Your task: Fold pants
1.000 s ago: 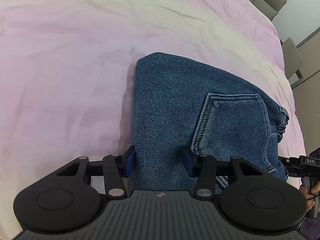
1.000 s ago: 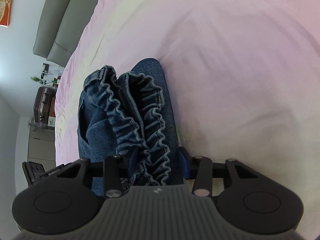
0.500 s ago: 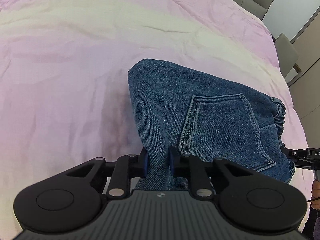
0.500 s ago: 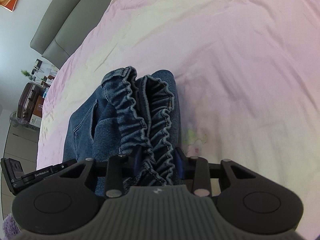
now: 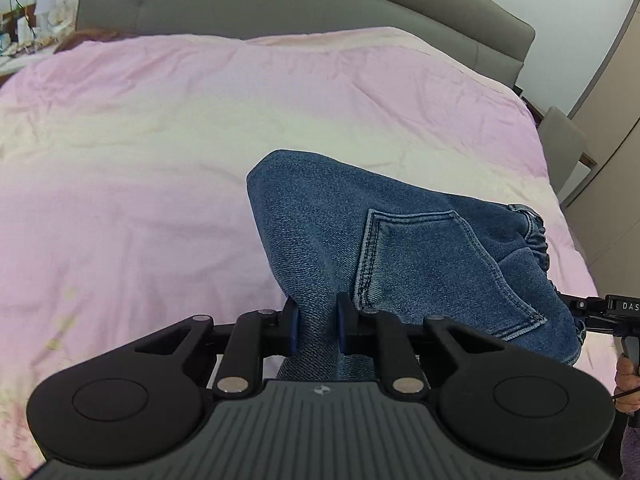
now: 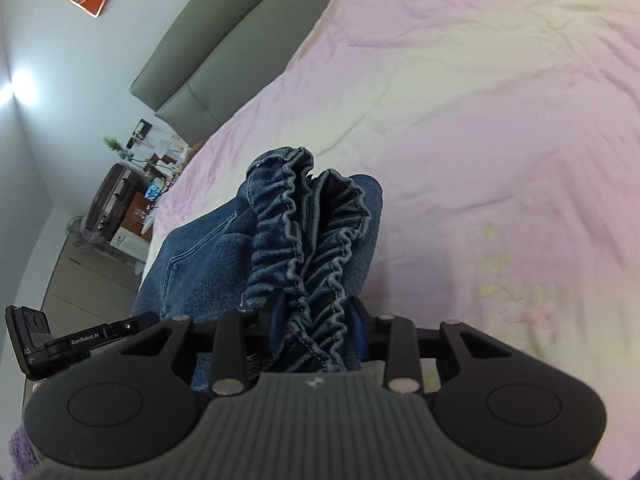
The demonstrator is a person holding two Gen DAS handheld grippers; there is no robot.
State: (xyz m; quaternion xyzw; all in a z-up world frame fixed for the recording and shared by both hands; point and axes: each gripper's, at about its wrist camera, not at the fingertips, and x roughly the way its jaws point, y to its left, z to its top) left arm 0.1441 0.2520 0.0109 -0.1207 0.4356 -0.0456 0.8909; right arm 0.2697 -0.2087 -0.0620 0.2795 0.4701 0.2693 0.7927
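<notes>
Blue denim pants (image 5: 360, 232) are folded into a bundle, back pocket up, and held above the pink bedspread (image 5: 140, 160). My left gripper (image 5: 316, 326) is shut on the near folded edge of the pants. My right gripper (image 6: 316, 330) is shut on the gathered elastic waistband (image 6: 316, 240) of the pants (image 6: 200, 264). The right gripper also shows at the right edge of the left wrist view (image 5: 608, 312). The left gripper shows at the left edge of the right wrist view (image 6: 60, 340).
A grey padded headboard (image 5: 320, 4) runs along the far side of the bed. A cluttered bedside table (image 6: 132, 200) stands beside it. Wardrobe doors (image 5: 612, 160) and a chair (image 5: 560, 148) stand past the bed's right edge.
Both grippers closed on the pants and lifted them off the bed. The views tilted up, so the headboard and room now show.
</notes>
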